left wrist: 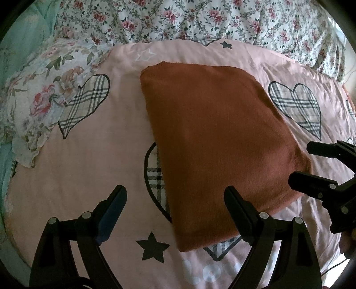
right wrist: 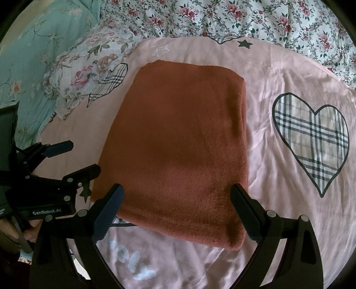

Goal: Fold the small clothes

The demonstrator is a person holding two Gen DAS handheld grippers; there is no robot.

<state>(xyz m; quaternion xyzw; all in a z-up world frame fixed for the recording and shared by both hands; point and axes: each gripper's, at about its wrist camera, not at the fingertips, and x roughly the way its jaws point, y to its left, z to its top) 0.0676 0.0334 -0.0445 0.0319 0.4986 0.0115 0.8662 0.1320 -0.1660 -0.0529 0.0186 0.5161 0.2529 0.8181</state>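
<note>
A rust-brown garment (left wrist: 213, 137) lies folded into a flat, thick rectangle on the pink sheet (left wrist: 93, 155) printed with plaid hearts and stars. My left gripper (left wrist: 175, 193) hovers open over its near left corner, with nothing between the fingers. In the same view my right gripper (left wrist: 300, 163) stands open at the garment's right edge. From the right wrist view the folded garment (right wrist: 178, 137) fills the middle, and my right gripper (right wrist: 176, 191) is open above its near edge. My left gripper (right wrist: 84, 156) shows at the left, open, just off the garment's left side.
A floral pillow (left wrist: 44, 100) lies at the left of the sheet, beside teal bedding (right wrist: 33, 55). A flower-print quilt (left wrist: 200, 20) is bunched along the back. A hand (right wrist: 13, 229) holds the left gripper's handle. Pink sheet (right wrist: 289, 211) stretches bare to the right.
</note>
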